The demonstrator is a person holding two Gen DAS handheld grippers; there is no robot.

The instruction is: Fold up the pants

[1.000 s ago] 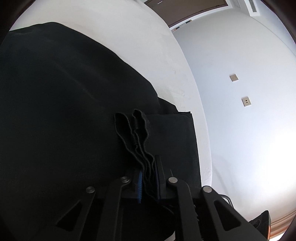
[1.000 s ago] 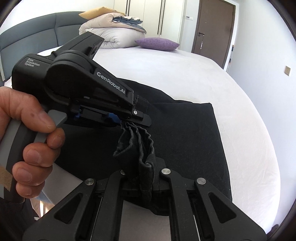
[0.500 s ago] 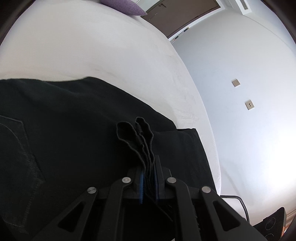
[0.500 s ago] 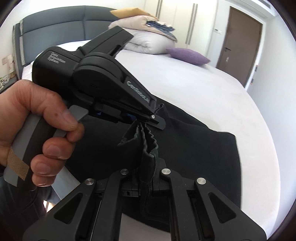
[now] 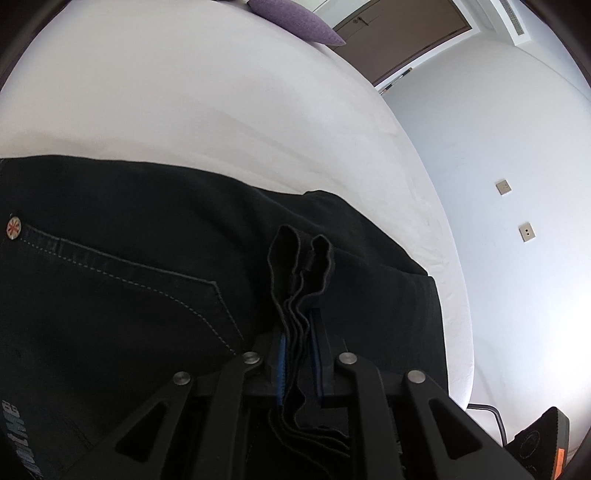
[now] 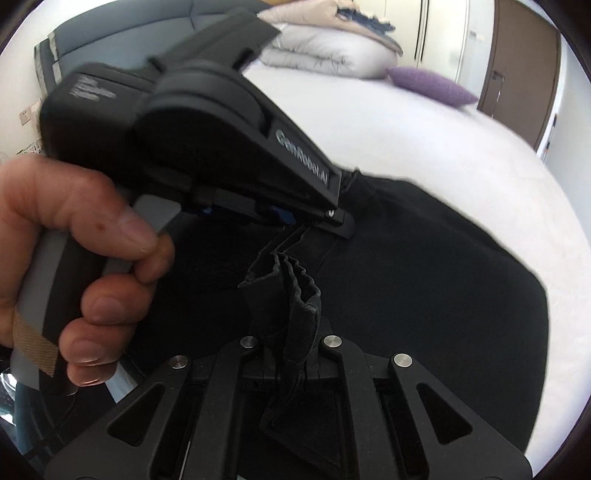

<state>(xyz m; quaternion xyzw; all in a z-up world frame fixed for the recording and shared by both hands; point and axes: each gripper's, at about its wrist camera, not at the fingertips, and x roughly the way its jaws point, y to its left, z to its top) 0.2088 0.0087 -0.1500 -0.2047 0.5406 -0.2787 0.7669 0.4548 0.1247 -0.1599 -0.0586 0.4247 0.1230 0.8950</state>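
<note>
The left gripper [image 5: 299, 354] had just been easing apart – bunched hem layers of the black pants [image 5: 129, 258] sat between its fingers. The right gripper [image 6: 295, 354] stayed clamped on another bunch of hem over the white bed [image 6: 424, 140]

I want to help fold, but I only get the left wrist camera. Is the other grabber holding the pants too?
Observer: Yes. The right gripper is shut on a bunched edge of the black pants.
Operator: What else can't I see?
Observer: A folded white duvet lies by the grey headboard, near the purple pillow.
</note>
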